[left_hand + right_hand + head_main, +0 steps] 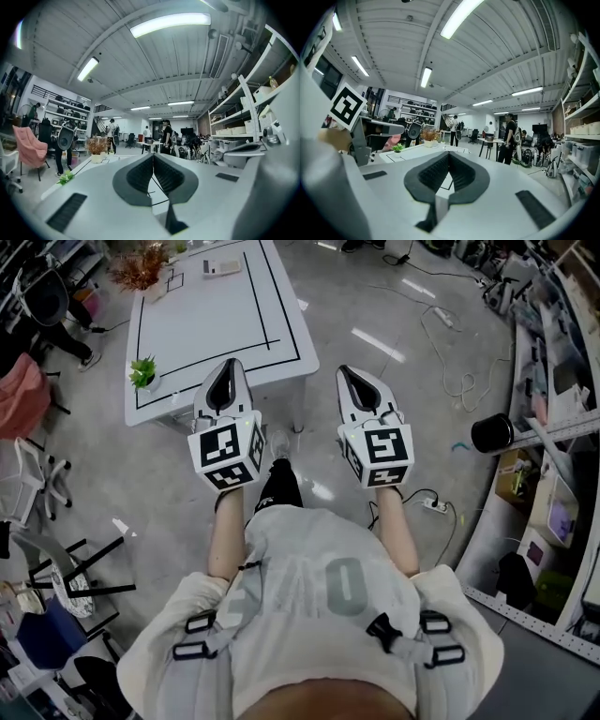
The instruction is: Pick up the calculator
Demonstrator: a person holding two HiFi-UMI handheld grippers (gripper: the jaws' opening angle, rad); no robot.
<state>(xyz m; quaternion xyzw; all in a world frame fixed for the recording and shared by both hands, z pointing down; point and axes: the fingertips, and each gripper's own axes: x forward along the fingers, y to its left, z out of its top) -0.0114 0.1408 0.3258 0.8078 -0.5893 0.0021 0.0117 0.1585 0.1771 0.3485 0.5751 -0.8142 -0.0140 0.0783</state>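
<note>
**Both tools clenched, calculator far off**

My left tool and right tool hang side by side at mid-frame, both clenched on nothing. Beyond them stands the white table. The calculator lies at its far end, at the frame's top.

— Where was the calculator?

— Lying flat on the white table, up at its far end, close to the far edge.

— What did it look like?

— Small, flat, pale and rectangular, its long side running across the table. Keys and display were too small to make out.

— Anything near it?

— A reddish dried plant stood to its left, apart from it. Nothing touched it.
</note>
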